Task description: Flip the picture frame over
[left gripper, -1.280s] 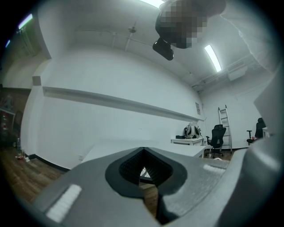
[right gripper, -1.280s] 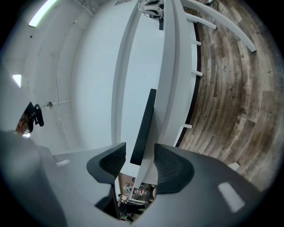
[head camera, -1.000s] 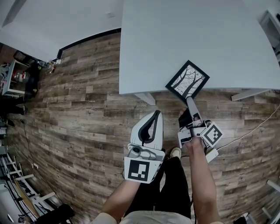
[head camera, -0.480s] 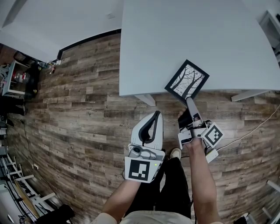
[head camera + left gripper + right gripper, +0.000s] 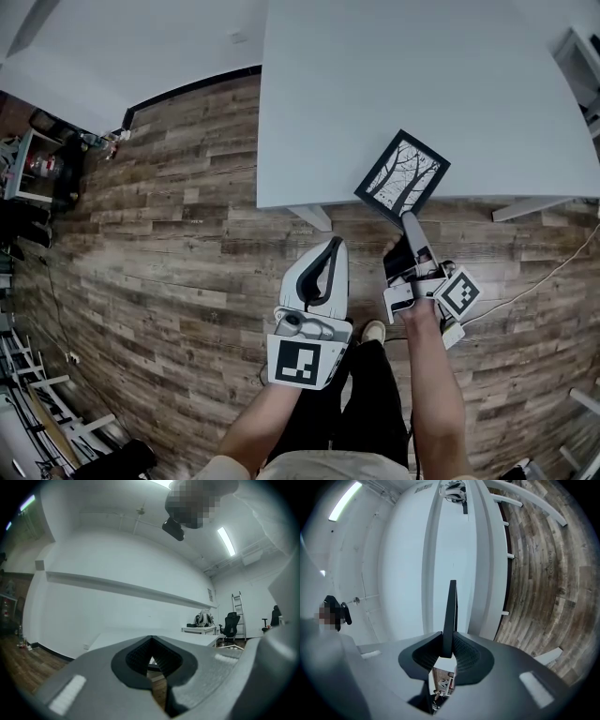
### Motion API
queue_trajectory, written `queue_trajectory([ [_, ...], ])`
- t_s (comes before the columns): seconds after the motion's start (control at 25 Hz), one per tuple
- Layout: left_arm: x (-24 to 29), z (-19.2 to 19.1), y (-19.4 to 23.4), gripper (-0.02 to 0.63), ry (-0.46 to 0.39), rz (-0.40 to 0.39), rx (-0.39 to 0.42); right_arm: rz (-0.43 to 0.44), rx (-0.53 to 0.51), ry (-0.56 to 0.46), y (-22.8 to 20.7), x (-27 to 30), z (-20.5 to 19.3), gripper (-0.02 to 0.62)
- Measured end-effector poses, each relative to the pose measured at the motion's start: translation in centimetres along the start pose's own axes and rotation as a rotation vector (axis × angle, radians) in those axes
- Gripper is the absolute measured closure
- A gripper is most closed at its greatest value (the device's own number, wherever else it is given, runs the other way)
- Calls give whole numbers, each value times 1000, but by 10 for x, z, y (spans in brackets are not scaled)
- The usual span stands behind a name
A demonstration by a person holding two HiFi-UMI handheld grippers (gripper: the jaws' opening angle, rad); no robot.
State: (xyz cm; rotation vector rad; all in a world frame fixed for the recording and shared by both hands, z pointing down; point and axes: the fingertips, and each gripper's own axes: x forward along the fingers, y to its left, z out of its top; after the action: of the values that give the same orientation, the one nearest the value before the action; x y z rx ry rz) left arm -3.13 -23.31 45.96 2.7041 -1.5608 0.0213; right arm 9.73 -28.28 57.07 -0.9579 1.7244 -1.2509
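Black picture frame (image 5: 402, 176) (black-and-white tree print), white table (image 5: 394, 84), brown plank floor (image 5: 169, 234)

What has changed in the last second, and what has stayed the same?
The right gripper has just been closing its jaws and now pinches the picture frame by its near corner. The frame still lies at the edge of the table, picture up. The left gripper stayed shut, empty, in place.

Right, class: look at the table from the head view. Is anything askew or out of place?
The picture frame lies skewed to the white table's near edge, with one corner hanging past it over the floor. The right gripper's jaws have just been closing and now pinch that corner. Nothing else stands out.
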Motion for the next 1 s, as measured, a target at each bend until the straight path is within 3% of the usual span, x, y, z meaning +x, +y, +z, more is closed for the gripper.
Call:
queue_trajectory([
  [0.4,-5,2,0,606,-12,7,8,15,-145,21,29,-2,27,500],
  [1.0,-8,17,-2,604,20,29,-20,-81,-529,120,80,0,66,500],
])
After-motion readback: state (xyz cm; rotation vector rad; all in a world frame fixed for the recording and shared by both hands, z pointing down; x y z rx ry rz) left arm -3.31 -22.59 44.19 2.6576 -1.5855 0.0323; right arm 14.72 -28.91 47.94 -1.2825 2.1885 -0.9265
